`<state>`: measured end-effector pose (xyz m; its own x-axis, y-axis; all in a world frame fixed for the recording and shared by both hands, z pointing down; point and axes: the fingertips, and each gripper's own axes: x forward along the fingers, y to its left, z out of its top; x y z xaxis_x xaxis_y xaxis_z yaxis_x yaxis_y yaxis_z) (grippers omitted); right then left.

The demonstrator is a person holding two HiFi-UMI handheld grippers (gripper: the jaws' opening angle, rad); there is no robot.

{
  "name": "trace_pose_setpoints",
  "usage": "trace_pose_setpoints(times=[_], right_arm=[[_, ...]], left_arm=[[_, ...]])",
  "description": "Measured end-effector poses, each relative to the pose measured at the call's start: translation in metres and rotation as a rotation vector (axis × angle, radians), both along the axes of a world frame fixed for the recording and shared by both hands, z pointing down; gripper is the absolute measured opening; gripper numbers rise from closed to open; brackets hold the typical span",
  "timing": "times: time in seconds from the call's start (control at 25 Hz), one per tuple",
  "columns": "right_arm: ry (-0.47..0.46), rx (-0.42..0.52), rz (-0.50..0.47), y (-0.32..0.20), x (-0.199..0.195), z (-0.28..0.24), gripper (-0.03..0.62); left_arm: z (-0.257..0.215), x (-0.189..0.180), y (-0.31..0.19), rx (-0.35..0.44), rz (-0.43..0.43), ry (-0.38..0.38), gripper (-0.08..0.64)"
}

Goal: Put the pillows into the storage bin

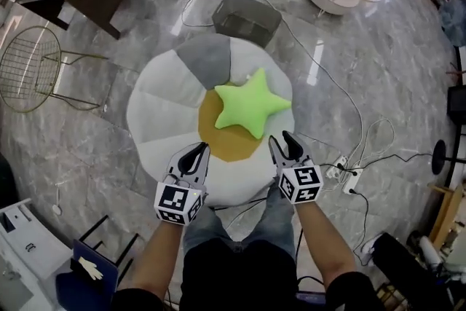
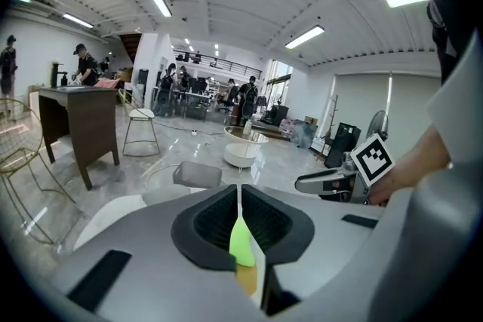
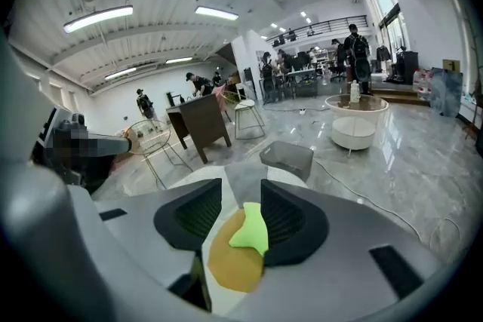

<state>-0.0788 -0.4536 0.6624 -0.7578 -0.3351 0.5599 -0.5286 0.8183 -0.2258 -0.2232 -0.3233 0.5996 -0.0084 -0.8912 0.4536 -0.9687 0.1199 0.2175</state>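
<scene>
Head view, count: one green star pillow (image 1: 251,107), one round flower cushion (image 1: 164,105), one grey storage bin (image 1: 246,17), two grippers. The star lies on the cushion, over the 2 o'clock side of its mustard centre. The bin stands on the floor at the cushion's 12 o'clock.

Your left gripper (image 1: 200,149) hovers at the cushion's 7 o'clock edge, jaws pressed together on nothing. Your right gripper (image 1: 281,138) is at 5 o'clock, near the star, jaws parted and empty.

Only the head view shows the power strip (image 1: 342,171) at the cushion's 4 o'clock. Only the gripper views show people (image 3: 355,41) far back. Left gripper view also catches your right gripper at its 3 o'clock.
</scene>
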Motion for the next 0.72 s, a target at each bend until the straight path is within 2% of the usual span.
trace_pose_setpoints(times=[0.16,0.36,0.48,0.72], right_arm=[[0.103,-0.033,-0.135,-0.039,0.016,0.051,0.207],[0.214,-0.038,-0.269,-0.083,0.023,0.112,0.248],[0.235,-0.091,-0.279,-0.101,0.024,0.151,0.265],[0.243,-0.257,-0.227,-0.132,0.028,0.241,0.316]], left_arm=[[0.034,0.019,-0.022,-0.054,-0.106,0.05,0.031],[0.073,0.033,-0.046,-0.105,-0.16,0.068,0.031],[0.1,0.036,-0.05,-0.138,-0.194,0.082,0.031],[0.147,0.04,-0.058,-0.195,-0.238,0.081,0.031]])
